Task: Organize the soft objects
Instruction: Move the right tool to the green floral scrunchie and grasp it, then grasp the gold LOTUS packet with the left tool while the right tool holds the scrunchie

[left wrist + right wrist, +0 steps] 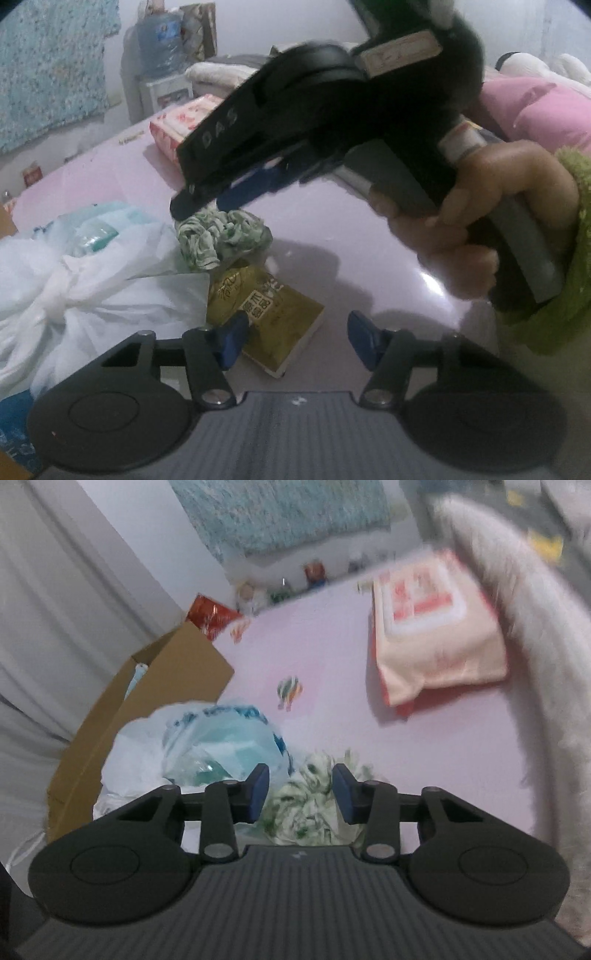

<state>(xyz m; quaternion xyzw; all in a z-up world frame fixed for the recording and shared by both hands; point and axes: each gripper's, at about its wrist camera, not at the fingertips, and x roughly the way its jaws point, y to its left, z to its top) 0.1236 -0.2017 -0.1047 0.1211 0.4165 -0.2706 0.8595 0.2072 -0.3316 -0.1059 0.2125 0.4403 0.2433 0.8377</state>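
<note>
The scrunchie [221, 236], a green-and-white crumpled fabric ring, lies on the pink table [332, 229] in the left wrist view, its long axis running roughly left to right across the picture, just beside the white plastic bag [92, 280] on its left and just above a gold packet [273, 314]. The right gripper [207, 201] comes down at it from the upper right, held in a hand [480, 221] with a green fuzzy sleeve; its fingertips sit at the scrunchie's upper left edge, but how far apart they stand I cannot tell from this side. The left gripper [295, 341] hangs low in the frame with its blue pads spread wide, holding nothing, the gold packet partly behind its left pad. A pink tissue pack [181, 122] lies farther back.

In the right wrist view the scrunchie [306, 805] sits between the right gripper [301, 794] fingers, which stand moderately apart on either side of it; contact with the pads is unclear. The plastic bag [192, 746] is just left, a cardboard box [147, 709] behind it, the tissue pack [436, 627] well apart at upper right.
</note>
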